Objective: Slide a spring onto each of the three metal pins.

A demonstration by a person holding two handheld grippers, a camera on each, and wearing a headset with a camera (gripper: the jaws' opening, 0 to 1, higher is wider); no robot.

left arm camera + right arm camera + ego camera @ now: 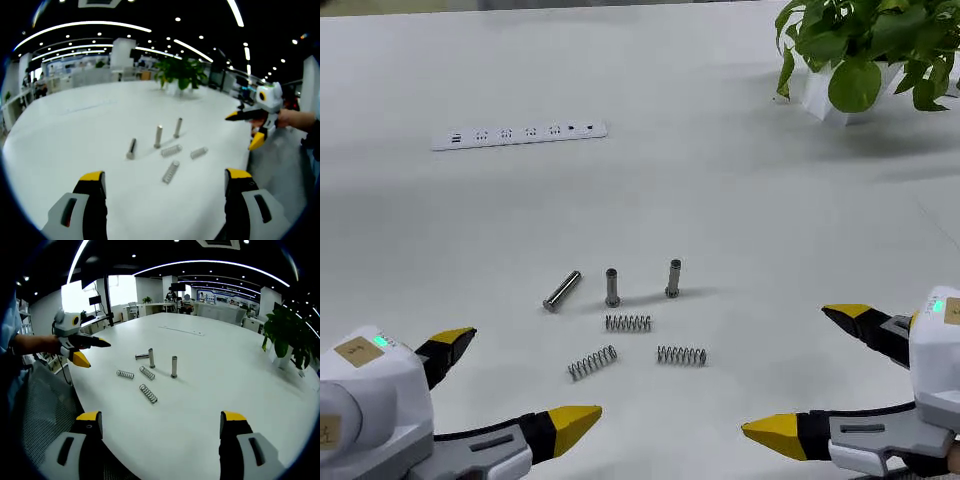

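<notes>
While we hold both grippers low at the near edge of the white table [720, 180], every task piece sits between and just beyond them. The left pin [561, 291] lies on its side; the middle pin [612, 287] and the right pin [673, 278] stand upright. Just nearer lie the far spring [628, 323], the left spring [592, 362] and the right spring [681, 355], none on a pin. The left gripper [515, 377] and the right gripper [792, 370] point inward, jaws spread wide, holding nothing. Far right, a white pot [817, 95] holds a leafy plant [860, 40]; a power strip [520, 134] lies far left.
</notes>
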